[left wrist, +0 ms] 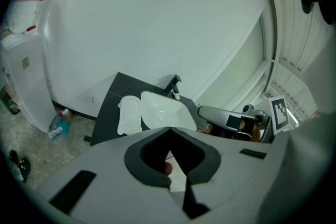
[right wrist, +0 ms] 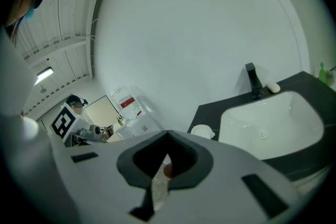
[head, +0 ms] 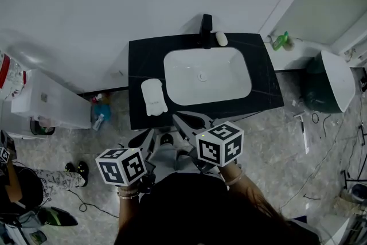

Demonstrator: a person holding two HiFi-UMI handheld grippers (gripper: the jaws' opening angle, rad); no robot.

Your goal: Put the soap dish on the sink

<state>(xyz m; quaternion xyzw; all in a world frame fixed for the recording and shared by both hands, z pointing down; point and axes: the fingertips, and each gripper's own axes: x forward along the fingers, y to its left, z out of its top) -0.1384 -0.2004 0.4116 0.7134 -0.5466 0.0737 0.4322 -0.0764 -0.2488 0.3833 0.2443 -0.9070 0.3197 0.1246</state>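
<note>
A white soap dish lies on the left part of the black sink counter, beside the white basin. It shows too in the left gripper view and the right gripper view. A black faucet stands at the back, with a white soap bar next to it. My left gripper hangs in front of the counter's near edge, shut and empty. My right gripper is just short of the same edge, right of the dish, shut with nothing in it.
A white appliance stands left of the counter, with bottles on the floor between them. A green bottle sits on a ledge at the right, near a dark bin. A person is at the lower left. Cables lie on the floor.
</note>
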